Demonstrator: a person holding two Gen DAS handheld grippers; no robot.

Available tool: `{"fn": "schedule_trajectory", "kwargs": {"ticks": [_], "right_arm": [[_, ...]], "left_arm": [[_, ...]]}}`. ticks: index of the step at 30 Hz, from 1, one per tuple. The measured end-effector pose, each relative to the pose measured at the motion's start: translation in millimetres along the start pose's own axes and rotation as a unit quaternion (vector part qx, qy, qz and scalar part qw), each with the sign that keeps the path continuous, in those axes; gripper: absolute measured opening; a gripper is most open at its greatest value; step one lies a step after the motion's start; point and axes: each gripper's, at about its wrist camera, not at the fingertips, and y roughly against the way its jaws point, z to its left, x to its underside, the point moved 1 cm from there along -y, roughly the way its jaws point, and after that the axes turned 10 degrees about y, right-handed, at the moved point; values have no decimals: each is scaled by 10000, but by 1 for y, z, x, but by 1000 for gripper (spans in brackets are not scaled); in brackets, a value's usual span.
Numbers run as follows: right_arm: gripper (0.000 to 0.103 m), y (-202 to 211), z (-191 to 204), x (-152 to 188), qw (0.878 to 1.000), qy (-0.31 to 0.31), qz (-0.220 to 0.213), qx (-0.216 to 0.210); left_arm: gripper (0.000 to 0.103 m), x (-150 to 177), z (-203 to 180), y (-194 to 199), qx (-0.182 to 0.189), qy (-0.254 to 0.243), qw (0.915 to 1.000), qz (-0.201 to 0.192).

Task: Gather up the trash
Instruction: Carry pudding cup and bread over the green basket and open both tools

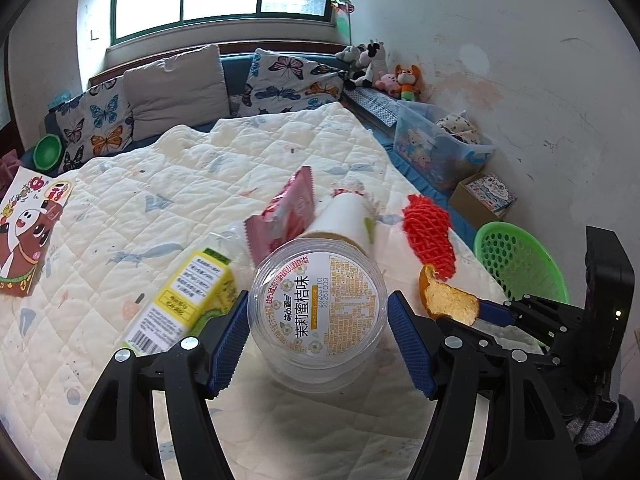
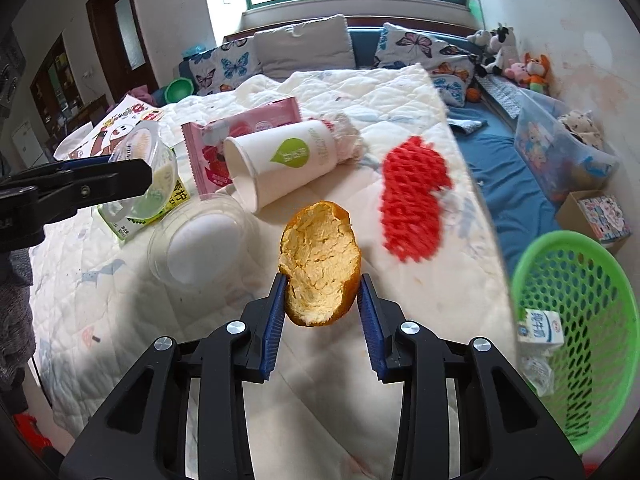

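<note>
Peel (image 2: 318, 264) is sitting clenched in R claw (image 2: 322, 300), both blue pads pressing its sides, pith side facing the cam, lifted off the quilt (image 2: 400, 92). Its long axis is running up and away from the claw, the upper part sticking out past the tips.

Key relation: green basket (image 2: 576, 320) is lying to the R of the peel and lower, off the bed edge. R hand is the nearer 1 by far. Judging the next move as a swing R over the quilt edge, then release above the basket. Path looks open; only the red net (image 2: 414, 196) is lying near, behind the line of travel. Basket is already holding a milk carton (image 2: 540, 326) and a clear wrapper, w/ room left.

L claw (image 1: 318, 316) is grasping a clear cup (image 1: 320, 308), label end toward the cam, pads on both sides. It's farther from the basket, w/ R claw between, so prob. R drops 1st.

Still on the quilt: paper cup (image 2: 280, 160) on its side, pink packet (image 2: 244, 136), yellow carton (image 1: 188, 304), a 2nd clear tub (image 2: 200, 236).

Risk: peel is curved and thin, could slip or crack under squeeze.
</note>
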Motion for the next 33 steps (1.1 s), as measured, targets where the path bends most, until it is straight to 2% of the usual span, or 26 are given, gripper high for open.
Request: {"fn": "schedule_trajectory", "kwargs": {"ticks": [11, 21, 27, 29, 33], "right_arm": [[37, 43, -60, 45, 9959, -692, -36, 585], [37, 74, -131, 91, 9824, -1270, 113, 1362], [41, 84, -166, 117, 9725, -1604, 207, 1677], [54, 87, -173, 123, 9701, -1704, 194, 1715], [56, 98, -181, 133, 9665, -1829, 128, 1795]], "left_arm": [[66, 6, -61, -6, 344, -385, 9986, 81], [66, 8, -121, -18, 634, -706, 9953, 201], [66, 9, -157, -26, 768, -898, 9926, 270], [66, 11, -169, -28, 793, -983, 9916, 286], [66, 13, -190, -34, 887, -1112, 9892, 338]]}}
